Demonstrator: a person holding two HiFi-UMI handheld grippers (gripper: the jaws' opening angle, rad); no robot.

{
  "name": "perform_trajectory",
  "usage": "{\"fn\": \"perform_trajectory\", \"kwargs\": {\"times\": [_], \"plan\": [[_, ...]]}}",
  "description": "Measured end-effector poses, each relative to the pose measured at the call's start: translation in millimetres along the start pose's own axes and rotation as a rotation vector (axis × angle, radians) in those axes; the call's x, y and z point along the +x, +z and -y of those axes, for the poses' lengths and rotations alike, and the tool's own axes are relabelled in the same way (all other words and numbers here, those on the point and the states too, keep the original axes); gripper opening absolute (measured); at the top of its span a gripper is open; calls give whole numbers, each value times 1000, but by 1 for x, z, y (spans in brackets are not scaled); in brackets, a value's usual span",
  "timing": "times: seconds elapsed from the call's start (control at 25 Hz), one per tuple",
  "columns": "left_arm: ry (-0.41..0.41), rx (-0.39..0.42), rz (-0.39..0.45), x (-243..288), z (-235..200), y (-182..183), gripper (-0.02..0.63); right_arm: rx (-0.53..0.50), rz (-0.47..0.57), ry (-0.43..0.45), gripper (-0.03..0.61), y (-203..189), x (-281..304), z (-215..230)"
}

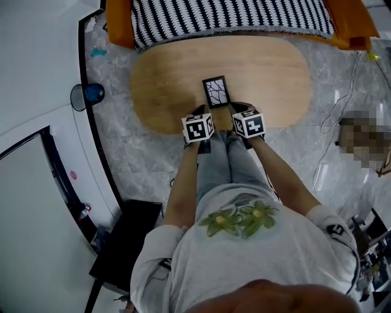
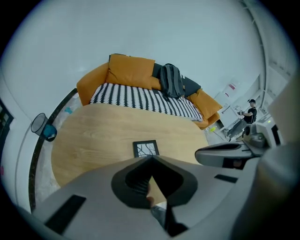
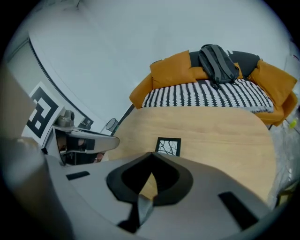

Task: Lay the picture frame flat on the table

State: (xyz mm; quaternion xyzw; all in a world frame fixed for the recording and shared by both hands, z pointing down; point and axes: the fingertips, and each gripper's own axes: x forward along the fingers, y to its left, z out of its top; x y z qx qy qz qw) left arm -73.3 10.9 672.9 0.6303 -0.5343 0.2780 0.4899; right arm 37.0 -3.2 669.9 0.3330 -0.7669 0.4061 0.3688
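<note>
A small black picture frame (image 1: 215,92) with a white branch pattern sits on the oval wooden table (image 1: 165,79), near its front edge, face towards me. Whether it lies fully flat or leans back I cannot tell. It also shows just beyond the jaws as the frame (image 2: 146,148) in the left gripper view and the frame (image 3: 168,146) in the right gripper view. My left gripper (image 1: 200,112) and right gripper (image 1: 240,110) hover side by side over the table's front edge, just short of the frame. Both are shut with nothing between their tips, and neither touches the frame.
An orange sofa (image 1: 119,24) with a black-and-white striped cover (image 1: 232,15) runs along the table's far side, and a dark backpack (image 2: 169,80) lies on it. A blue bin (image 1: 87,95) stands on the floor to the left. Cables (image 1: 342,110) trail on the floor to the right.
</note>
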Motion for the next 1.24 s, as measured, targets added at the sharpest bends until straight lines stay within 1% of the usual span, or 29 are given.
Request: {"fn": "perform_trajectory", "kwargs": {"times": [0.12,0.24,0.4,0.64,1.0,1.12,1.24], "plan": [[-17,-27,7,-16,5,2,15,-9,1,21,8,4,-15,-11],[-28,-48,11,-28,9,4,15,-34,-15,17,6,5,-27,-15],[-50,-35,22,-42,15,9,15,-60,-33,5,6,7,-39,-19],[-89,-33,24,-54,24,6,15,-103,-46,18,6,4,-56,-27],[-101,-18,24,-65,43,-3,15,-151,-50,57,6,-4,-71,-44],[-107,-21,34,-73,50,-5,15,-153,-41,65,6,-6,-80,-47],[-108,-19,41,-81,57,-10,15,-131,-26,67,6,-10,-92,-47]]}}
